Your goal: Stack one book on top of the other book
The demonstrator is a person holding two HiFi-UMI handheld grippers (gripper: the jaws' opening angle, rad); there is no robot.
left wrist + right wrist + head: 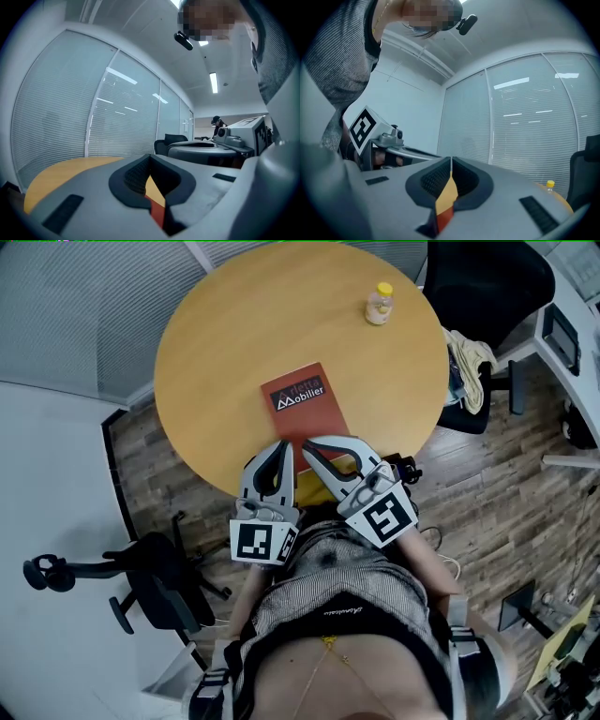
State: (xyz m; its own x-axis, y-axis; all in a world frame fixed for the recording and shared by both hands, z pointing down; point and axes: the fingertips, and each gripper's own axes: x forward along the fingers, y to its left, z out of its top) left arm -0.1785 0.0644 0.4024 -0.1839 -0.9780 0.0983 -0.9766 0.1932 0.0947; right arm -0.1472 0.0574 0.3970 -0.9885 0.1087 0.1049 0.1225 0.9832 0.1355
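Left hand-held gripper (284, 445) and right hand-held gripper (306, 442) were fully closed, empty, beside red book (305, 401) on bench (225, 343).

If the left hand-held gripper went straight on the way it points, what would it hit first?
Probably the red book, lying just ahead of the left hand-held gripper on the table. Height is hard to judge, so it might pass over the cover.

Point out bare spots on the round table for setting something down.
Free: the left half of the table, from the red book to the rim; the far strip beyond the book, left of the bottle; the right side between bottle and book. Crowded: the near edge, where left gripper, right gripper and a yellow item meet the book's end.
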